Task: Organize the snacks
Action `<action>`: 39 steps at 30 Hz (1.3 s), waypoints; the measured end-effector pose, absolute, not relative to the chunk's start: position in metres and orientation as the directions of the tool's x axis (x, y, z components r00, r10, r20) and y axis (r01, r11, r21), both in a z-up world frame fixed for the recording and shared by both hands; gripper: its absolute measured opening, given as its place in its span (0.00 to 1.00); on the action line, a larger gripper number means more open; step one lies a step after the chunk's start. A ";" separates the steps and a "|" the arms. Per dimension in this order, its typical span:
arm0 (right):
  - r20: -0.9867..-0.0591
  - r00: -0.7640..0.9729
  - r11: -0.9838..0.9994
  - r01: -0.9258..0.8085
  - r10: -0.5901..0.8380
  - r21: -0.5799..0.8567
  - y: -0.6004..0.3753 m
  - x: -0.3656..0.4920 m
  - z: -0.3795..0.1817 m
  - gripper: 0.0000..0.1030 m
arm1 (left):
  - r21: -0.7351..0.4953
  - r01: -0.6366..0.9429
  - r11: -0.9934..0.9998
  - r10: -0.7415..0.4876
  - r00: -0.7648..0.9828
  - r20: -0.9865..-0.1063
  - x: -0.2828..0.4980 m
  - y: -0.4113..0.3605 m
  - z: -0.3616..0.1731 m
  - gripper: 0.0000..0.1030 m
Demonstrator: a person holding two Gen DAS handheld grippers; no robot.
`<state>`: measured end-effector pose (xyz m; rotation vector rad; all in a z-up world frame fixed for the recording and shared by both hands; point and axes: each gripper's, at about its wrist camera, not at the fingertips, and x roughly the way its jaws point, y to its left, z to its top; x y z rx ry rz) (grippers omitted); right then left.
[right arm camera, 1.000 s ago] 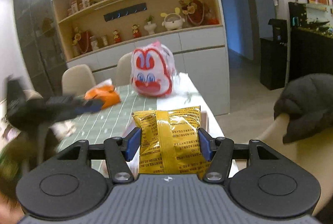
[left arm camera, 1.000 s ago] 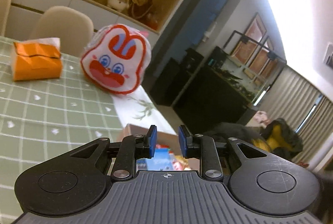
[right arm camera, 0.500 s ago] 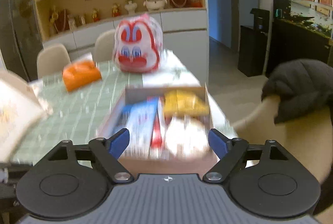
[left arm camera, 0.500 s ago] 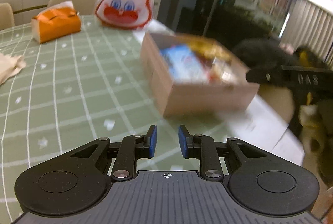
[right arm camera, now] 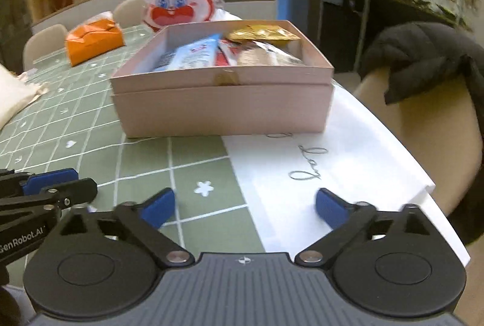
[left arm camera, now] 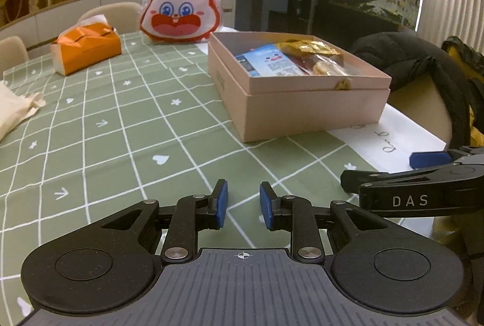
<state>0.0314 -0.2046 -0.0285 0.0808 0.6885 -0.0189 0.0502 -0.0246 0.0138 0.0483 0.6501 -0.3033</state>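
Observation:
A pink cardboard box (left arm camera: pixel 302 111) stands on the green checked tablecloth, also in the right wrist view (right arm camera: pixel 224 111). It holds several snack packets: a blue one (left arm camera: pixel 269 64), a yellow one (left arm camera: pixel 308 47) and others; the yellow one (right arm camera: pixel 263 34) and blue one (right arm camera: pixel 193 53) show in the right wrist view too. My left gripper (left arm camera: pixel 242 206) is empty, jaws a narrow gap apart, low over the cloth before the box. My right gripper (right arm camera: pixel 243 206) is wide open and empty, near the table's front edge; it shows at the right of the left wrist view (left arm camera: pixel 423 174).
A rabbit-face bag (left arm camera: pixel 180 12) and an orange tissue box (left arm camera: pixel 86 46) stand behind the box. A cream cloth bag (left arm camera: pixel 15 108) lies at the left. A chair with a dark jacket (right arm camera: pixel 423 59) is at the table's right edge. A white runner (right arm camera: pixel 317 174) covers that end.
My right gripper held the yellow packet a second ago; the packet now lies in the box and the gripper is open and drawn back. Both grippers have pulled back and lowered toward the table's front.

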 end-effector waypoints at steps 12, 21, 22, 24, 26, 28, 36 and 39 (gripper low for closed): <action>-0.606 0.794 0.993 0.104 -0.049 0.056 -0.204 0.029 -0.032 1.00 | -0.061 0.313 0.948 -0.286 0.752 -0.594 0.053 -0.033 0.013 0.35; -0.607 0.793 0.992 0.114 -0.058 0.055 -0.205 0.029 -0.032 1.00 | -0.051 0.320 0.946 -0.286 0.751 -0.595 0.053 -0.035 0.014 0.35; -0.607 0.792 0.992 0.115 -0.059 0.054 -0.205 0.029 -0.032 1.00 | -0.041 0.321 0.946 -0.281 0.752 -0.596 0.052 -0.036 0.014 0.35; -0.607 0.792 0.992 0.115 -0.059 0.054 -0.204 0.029 -0.032 1.00 | -0.031 0.322 0.946 -0.276 0.753 -0.597 0.052 -0.037 0.013 0.35; -0.607 0.792 0.992 0.115 -0.059 0.054 -0.204 0.029 -0.032 1.00 | -0.034 0.320 0.947 -0.276 0.753 -0.597 0.052 -0.037 0.013 0.35; -0.607 0.792 0.992 0.115 -0.059 0.054 -0.204 0.029 -0.032 1.00 | -0.036 0.319 0.947 -0.277 0.753 -0.598 0.052 -0.036 0.013 0.35; -0.607 0.792 0.992 0.115 -0.059 0.054 -0.205 0.029 -0.032 1.00 | -0.036 0.316 0.948 -0.274 0.753 -0.598 0.052 -0.036 0.013 0.34; -0.607 0.793 0.992 0.115 -0.059 0.054 -0.205 0.029 -0.032 1.00 | -0.037 0.316 0.948 -0.275 0.753 -0.598 0.052 -0.036 0.013 0.34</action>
